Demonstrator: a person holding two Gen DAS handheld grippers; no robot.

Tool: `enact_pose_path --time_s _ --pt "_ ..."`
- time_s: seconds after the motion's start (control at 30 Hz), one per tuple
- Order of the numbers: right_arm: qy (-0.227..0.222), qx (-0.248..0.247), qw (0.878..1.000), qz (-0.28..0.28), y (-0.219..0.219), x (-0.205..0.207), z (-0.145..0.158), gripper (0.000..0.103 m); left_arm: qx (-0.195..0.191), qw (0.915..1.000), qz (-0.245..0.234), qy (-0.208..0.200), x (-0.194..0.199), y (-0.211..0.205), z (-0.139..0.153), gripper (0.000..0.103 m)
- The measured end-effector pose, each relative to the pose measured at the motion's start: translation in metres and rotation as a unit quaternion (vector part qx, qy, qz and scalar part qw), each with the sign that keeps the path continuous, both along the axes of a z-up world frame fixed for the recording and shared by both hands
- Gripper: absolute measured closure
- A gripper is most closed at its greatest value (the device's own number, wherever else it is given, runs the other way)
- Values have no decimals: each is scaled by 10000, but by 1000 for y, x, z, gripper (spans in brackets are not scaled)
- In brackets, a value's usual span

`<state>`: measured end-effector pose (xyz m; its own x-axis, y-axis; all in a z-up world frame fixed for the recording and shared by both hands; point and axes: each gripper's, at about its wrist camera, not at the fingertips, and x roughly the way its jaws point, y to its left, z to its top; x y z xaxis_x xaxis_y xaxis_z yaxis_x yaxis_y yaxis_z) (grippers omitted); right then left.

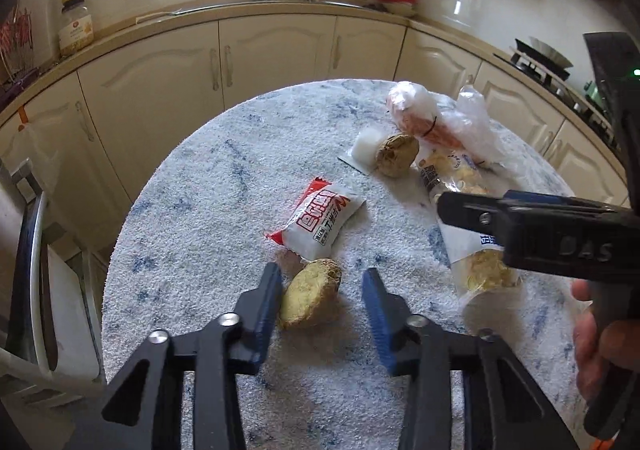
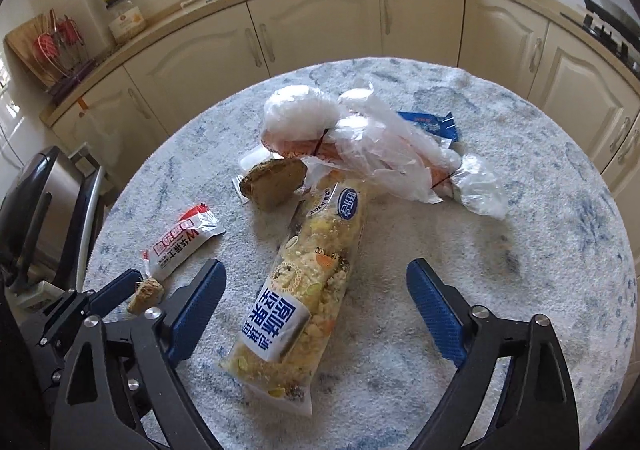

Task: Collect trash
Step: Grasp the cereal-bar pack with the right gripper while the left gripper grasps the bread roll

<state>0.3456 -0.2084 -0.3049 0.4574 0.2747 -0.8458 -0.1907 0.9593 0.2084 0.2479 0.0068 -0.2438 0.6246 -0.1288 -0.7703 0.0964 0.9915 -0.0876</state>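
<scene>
A yellow-brown bread chunk [image 1: 310,298] lies on the round speckled table [image 1: 200,210] between the blue pads of my left gripper [image 1: 323,273]. The left pad is against it and the right pad stands apart, so the gripper is open. My right gripper [image 2: 316,266] is open wide astride a clear bag of rice-like food with a blue label [image 2: 304,290], and neither pad touches it. One of its fingers [image 1: 460,208] crosses the left wrist view. A red-and-white wrapper [image 1: 320,226] lies just beyond the chunk.
Further back lie a second bread chunk [image 2: 276,182], a small white packet [image 1: 364,150], crumpled clear plastic bags [image 2: 380,146] and a blue wrapper [image 2: 432,124]. A black and metal object [image 2: 40,202] stands left of the table. Cream cabinets [image 1: 280,50] curve behind.
</scene>
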Motion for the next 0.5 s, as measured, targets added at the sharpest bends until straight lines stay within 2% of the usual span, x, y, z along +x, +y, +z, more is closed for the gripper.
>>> enact_pose_path --time_s 0.03,0.07,0.1,0.2,0.5 --pt "64 -21 10000 19 2 3 -5 27 32 10000 26 3 4 0 1 79" --pt "66 -120 9999 58 6 4 -9 33 -18 10000 33 2 7 1 1 79" --pt "-47 -257 9996 100 9 1 -8 50 -89 9999 65 6 10 3 0 79" --pt "-15 -169 9996 208 5 -5 -6 64 -245 9995 175 8 16 11 1 79" --pt "49 308 9994 146 -40 -54 3 67 -464 9988 184 8 21 12 13 79"
